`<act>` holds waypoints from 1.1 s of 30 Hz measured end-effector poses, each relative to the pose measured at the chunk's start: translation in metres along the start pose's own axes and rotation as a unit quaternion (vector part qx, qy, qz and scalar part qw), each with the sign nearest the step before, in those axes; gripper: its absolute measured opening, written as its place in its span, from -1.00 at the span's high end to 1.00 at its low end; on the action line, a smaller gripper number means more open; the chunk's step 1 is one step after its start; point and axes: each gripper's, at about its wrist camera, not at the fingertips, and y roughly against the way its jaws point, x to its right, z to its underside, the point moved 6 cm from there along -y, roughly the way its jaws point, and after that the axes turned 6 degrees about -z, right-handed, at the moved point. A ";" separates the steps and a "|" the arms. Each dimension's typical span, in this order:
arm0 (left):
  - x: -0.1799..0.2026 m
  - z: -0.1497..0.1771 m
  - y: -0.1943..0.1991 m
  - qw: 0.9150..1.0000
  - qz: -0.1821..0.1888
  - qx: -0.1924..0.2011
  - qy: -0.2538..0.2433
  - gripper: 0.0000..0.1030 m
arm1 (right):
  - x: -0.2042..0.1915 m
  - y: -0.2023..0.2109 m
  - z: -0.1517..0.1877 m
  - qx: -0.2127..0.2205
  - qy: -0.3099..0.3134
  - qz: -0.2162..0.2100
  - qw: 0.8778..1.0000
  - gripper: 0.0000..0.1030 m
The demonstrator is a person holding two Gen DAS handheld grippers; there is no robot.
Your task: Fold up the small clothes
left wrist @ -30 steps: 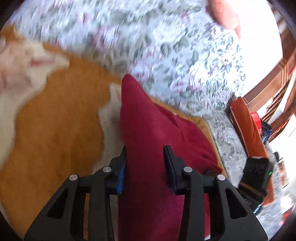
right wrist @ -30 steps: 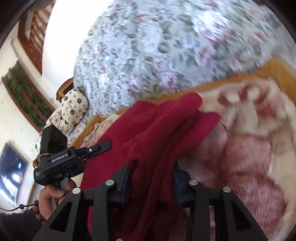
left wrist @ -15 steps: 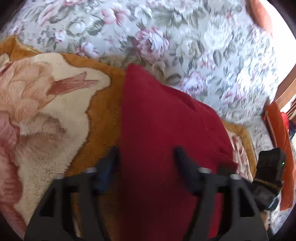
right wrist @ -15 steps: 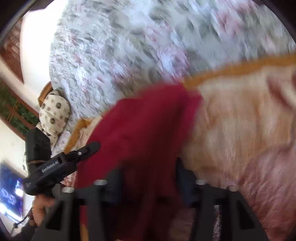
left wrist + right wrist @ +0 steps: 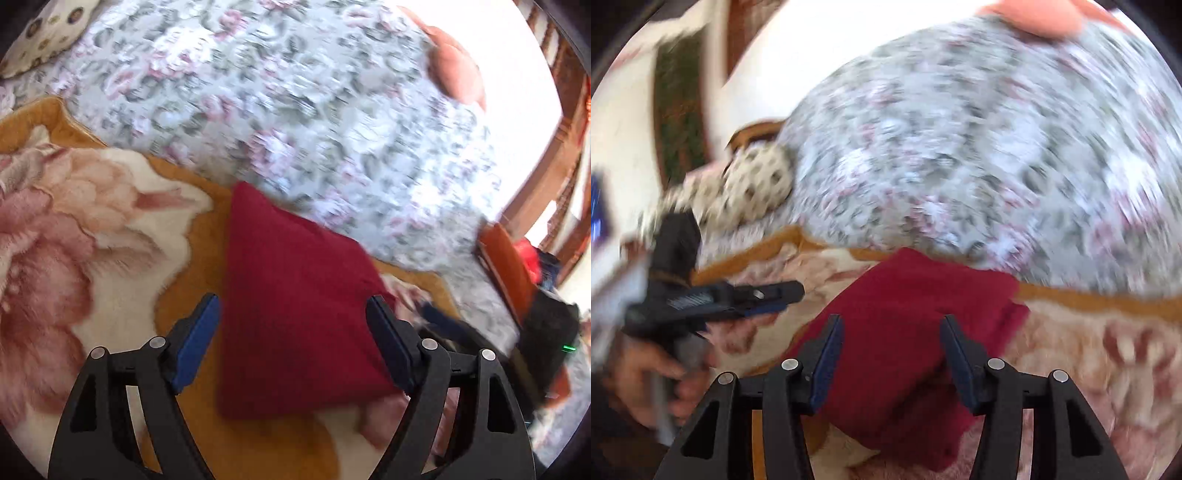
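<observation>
A: Left tongs (image 5: 291, 328) stand wide apart over the red garment (image 5: 295, 325), nothing between the blue pads (image 5: 195, 332). Right tongs (image 5: 892, 354) likewise spread, gripping nothing.

B: Where does the garment lie?

A: Flat on the plush blanket (image 5: 92, 258), folded into a compact block. In the left wrist view its far corner points to 12 o'clock, at the blanket's orange border, with the floral bedspread (image 5: 314, 110) beyond. A spotted pillow (image 5: 44, 33) sits at 10 o'clock.

B: Is the fold done?

A: Judged nearly so; the block looks tidy from the left. From the right wrist view the edge at 3 o'clock shows loose, uneven layers (image 5: 1012, 321).

B: Risks?

A: Three, as judgement. The pile of the blanket is soft, so layers may spring open once unattended. If either tongs drops to smooth the block with pads open, a pad could catch the top layer and drag it off square. The left tongs also appear at 9 o'clock in the right view (image 5: 768, 295), near the garment; crossing paths might knock it. Both views are blurred, so edge alignment cannot be confirmed.
</observation>
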 end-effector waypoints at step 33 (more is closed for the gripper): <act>0.052 0.083 0.023 0.959 -0.248 -0.063 -0.123 -0.45 | -0.026 0.131 0.039 -0.020 -0.069 0.155 0.985 -0.07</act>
